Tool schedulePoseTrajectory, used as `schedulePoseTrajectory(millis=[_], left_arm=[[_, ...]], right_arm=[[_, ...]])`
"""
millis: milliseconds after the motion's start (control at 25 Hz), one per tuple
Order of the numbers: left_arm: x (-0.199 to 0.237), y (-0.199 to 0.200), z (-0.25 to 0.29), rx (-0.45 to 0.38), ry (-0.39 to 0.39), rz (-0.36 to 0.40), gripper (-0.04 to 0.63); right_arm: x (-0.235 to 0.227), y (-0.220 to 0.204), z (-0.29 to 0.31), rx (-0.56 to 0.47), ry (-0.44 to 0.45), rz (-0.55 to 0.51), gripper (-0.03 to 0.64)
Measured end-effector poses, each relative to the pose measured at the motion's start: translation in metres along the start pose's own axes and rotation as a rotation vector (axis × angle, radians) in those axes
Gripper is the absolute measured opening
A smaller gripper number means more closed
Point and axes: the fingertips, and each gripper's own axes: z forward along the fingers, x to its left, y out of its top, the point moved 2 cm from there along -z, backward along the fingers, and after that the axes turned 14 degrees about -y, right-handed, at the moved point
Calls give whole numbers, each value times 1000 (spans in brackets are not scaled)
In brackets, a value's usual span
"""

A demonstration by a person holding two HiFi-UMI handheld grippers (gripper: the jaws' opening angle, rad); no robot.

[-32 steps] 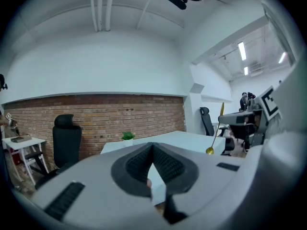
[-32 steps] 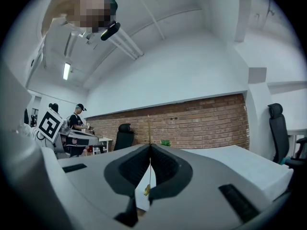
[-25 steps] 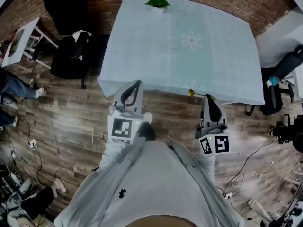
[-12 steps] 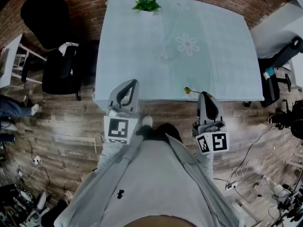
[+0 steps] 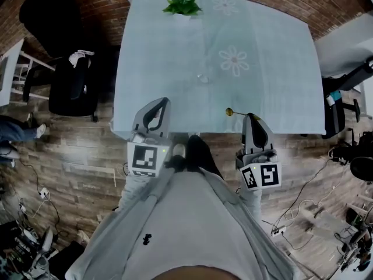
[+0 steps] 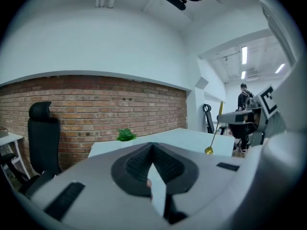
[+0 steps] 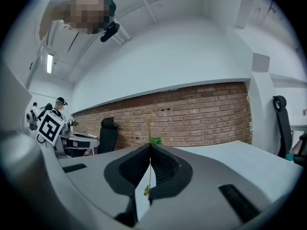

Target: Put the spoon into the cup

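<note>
A small clear cup [image 5: 202, 78] stands near the middle of the pale blue table [image 5: 163, 69]. My right gripper [image 5: 254, 117] is at the table's near edge, shut on the handle of a gold spoon [image 5: 232, 112] whose bowl sticks out to the left. In the right gripper view the thin spoon [image 7: 149, 169] runs upright between the closed jaws of the right gripper [image 7: 150, 145]. My left gripper [image 5: 165, 101] is at the near left edge, jaws together with nothing in them. In the left gripper view the left gripper [image 6: 152, 145] points over the table and the spoon [image 6: 209, 150] hangs at the right.
A potted green plant [image 5: 182, 3] stands at the table's far edge. A black office chair [image 5: 69, 86] is left of the table, and another chair [image 5: 344, 89] is at the right. A brick wall lies behind, and cables lie on the wooden floor.
Both grippers have come forward to the table's near edge, and the table now sits closer in the head view. The spoon stays in the right gripper.
</note>
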Motion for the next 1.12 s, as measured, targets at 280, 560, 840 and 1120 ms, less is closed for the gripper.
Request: schedulePoseTrajectory(millis=[280, 560, 840, 1120], left_arm=[[31, 26, 55, -22, 26, 12, 18], [52, 48, 107, -38, 59, 25, 18], [63, 51, 126, -24, 102, 9, 18], [76, 50, 123, -13, 111, -6, 18]], right_arm=[[-19, 18, 70, -26, 55, -8, 20], [-43, 35, 127, -53, 110, -14, 20], [-51, 41, 158, -51, 160, -11, 20], [-44, 39, 173, -39, 157, -6, 20]])
